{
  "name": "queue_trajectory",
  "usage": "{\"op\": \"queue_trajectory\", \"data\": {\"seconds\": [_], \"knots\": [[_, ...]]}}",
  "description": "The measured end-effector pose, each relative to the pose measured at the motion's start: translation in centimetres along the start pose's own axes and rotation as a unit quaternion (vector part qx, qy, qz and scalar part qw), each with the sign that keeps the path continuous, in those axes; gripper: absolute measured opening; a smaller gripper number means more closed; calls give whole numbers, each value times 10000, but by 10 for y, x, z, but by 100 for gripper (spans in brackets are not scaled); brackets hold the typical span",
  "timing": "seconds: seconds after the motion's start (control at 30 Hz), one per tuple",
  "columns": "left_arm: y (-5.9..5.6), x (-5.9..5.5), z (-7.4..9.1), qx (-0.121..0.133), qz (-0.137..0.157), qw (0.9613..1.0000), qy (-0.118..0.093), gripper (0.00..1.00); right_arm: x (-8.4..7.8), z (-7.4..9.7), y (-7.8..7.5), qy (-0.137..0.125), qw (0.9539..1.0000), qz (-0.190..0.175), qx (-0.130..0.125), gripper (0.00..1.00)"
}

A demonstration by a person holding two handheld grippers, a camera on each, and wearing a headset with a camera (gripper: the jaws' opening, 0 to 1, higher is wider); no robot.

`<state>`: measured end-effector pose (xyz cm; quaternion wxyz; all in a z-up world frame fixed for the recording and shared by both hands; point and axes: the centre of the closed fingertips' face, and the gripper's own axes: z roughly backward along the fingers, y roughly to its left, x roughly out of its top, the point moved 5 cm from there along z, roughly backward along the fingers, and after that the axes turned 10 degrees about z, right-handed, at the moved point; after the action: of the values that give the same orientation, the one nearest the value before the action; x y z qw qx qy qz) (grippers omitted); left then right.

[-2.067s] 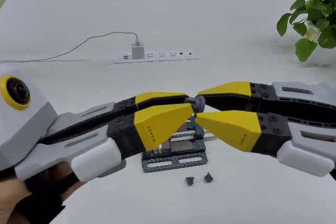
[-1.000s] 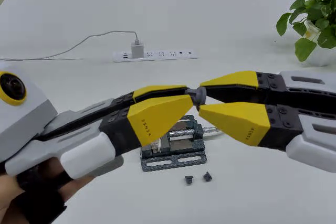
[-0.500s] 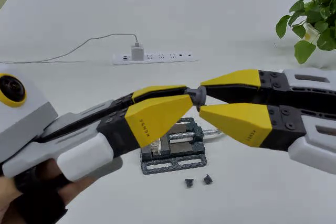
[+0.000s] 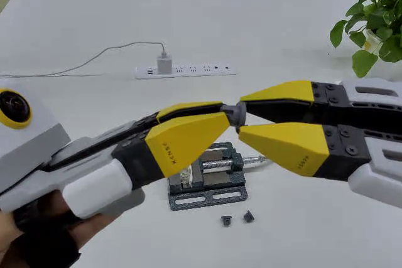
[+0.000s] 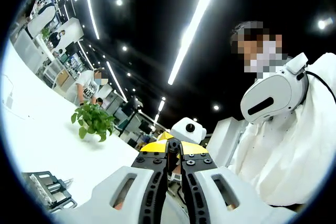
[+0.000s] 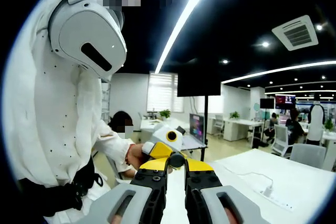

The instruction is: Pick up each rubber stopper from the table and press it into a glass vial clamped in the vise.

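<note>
The rubber stopper (image 4: 233,115) is pinched at mid-frame by the right hand-held gripper (image 4: 240,117); whether the left hand-held gripper (image 4: 226,115) also grips it cannot be told. The stopper is judged light and squashy, best held by its wider head.

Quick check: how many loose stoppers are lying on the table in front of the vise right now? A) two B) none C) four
A: two small dark stoppers lie side by side on the table, just in front of the vise.
</note>
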<state>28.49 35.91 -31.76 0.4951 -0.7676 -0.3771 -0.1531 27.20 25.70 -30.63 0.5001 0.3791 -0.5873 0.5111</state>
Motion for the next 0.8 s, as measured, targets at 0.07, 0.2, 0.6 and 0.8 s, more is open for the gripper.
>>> {"op": "queue_trajectory", "data": {"seconds": [0.07,0.2,0.6,0.8], "knots": [[0,0,0,-3,6,10000,3,3,0,0,0,13,10000,11,5,7],[0,-1,-1,-21,26,10000,-3,3,1,-1,1,23,10000,41,10,7],[0,-1,-1,-24,68,10000,-39,3,2,-1,1,49,9999,159,0,7],[2,-1,0,-4,56,10000,-67,3,1,-2,0,87,9999,110,-45,6]]}}
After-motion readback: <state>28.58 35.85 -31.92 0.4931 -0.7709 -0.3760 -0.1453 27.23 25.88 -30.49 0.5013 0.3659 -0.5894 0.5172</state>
